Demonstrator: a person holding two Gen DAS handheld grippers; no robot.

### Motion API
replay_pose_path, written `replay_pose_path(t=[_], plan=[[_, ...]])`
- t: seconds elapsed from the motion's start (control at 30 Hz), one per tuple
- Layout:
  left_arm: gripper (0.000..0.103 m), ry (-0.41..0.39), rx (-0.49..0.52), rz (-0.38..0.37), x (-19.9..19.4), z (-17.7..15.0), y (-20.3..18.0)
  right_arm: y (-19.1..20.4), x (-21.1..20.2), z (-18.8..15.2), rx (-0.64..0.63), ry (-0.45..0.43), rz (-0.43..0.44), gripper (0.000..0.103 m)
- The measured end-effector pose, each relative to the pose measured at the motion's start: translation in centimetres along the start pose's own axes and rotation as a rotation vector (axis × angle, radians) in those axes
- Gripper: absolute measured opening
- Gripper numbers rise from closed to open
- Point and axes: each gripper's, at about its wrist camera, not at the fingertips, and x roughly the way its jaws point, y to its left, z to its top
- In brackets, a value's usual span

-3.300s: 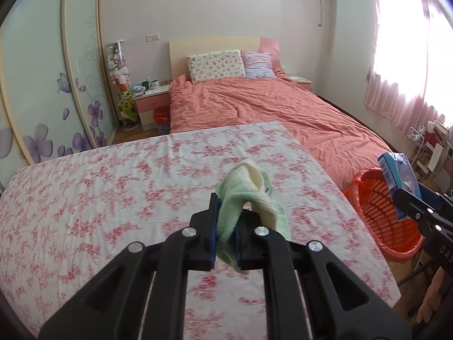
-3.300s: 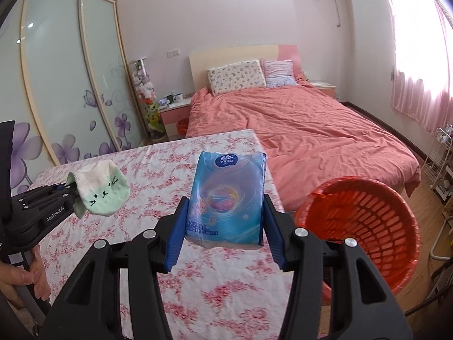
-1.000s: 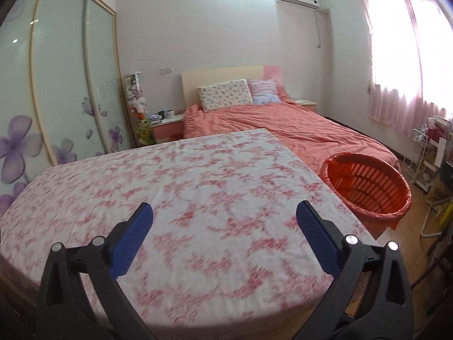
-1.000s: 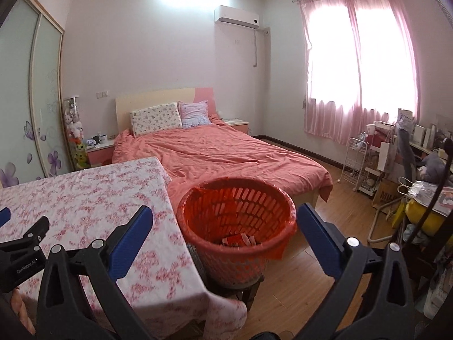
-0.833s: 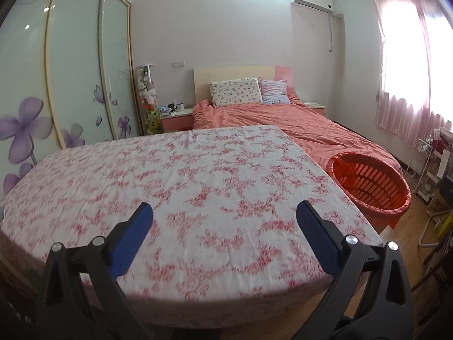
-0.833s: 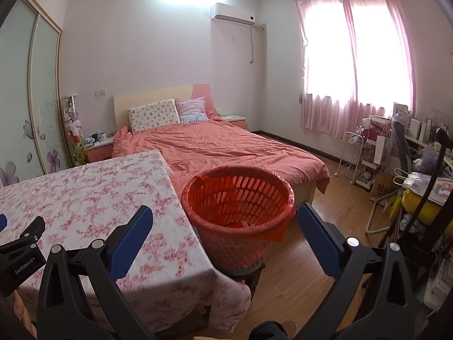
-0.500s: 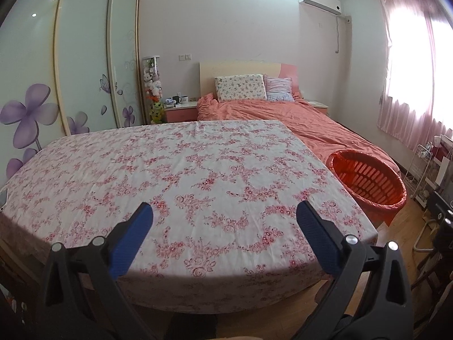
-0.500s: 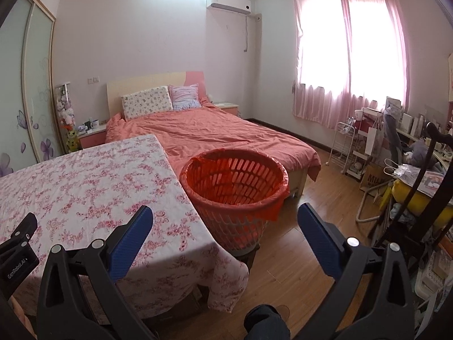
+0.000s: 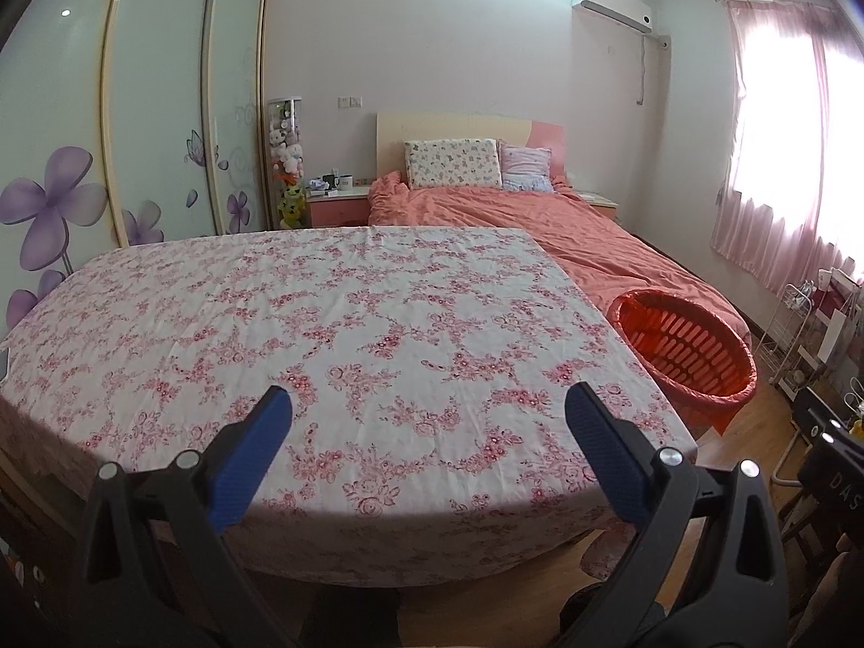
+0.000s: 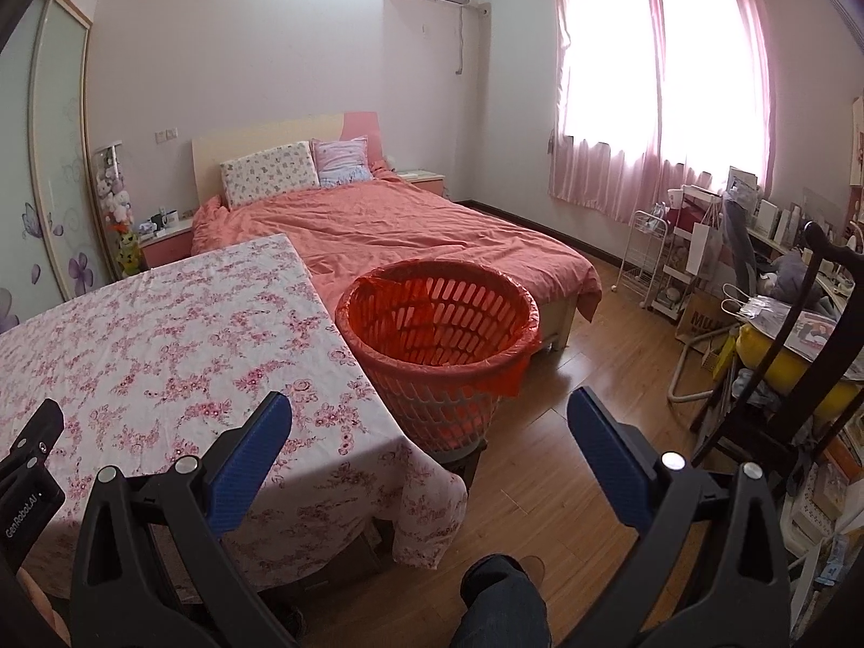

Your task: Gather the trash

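Note:
An orange slatted basket (image 10: 438,345) with an orange liner stands on the floor at the right end of the table; it also shows in the left wrist view (image 9: 686,348). Its contents are hidden by the rim. My left gripper (image 9: 426,434) is open and empty, held back over the table's near edge. My right gripper (image 10: 429,434) is open and empty, held back and above the floor in front of the basket. The floral tablecloth (image 9: 324,335) shows no loose items on it.
A bed with a coral cover (image 10: 410,232) lies behind the table and basket. A wardrobe with flower doors (image 9: 135,135) is on the left. A dark chair and cluttered shelves (image 10: 783,324) stand at the right. The person's knee (image 10: 502,594) shows below.
Both grippers have let go of the sock and tissue pack seen earlier and stand open. Over the last second both have pulled back from the table and basket.

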Motion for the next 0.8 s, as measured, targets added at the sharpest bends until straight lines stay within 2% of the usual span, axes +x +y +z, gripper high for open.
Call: replay_pose_path(t=[0.37, 0.8], plan=[[0.099, 0.015, 0.008, -0.002, -0.03, 0.09, -0.44, -0.12, 0.34, -0.04, 0.007, 0.027, 0.021, 0.101], [0.099, -0.016, 0.019, 0.007, -0.46, 0.76, -0.93, -0.21, 0.22, 0.27, 0.011, 0.018, 0.029, 0.101]])
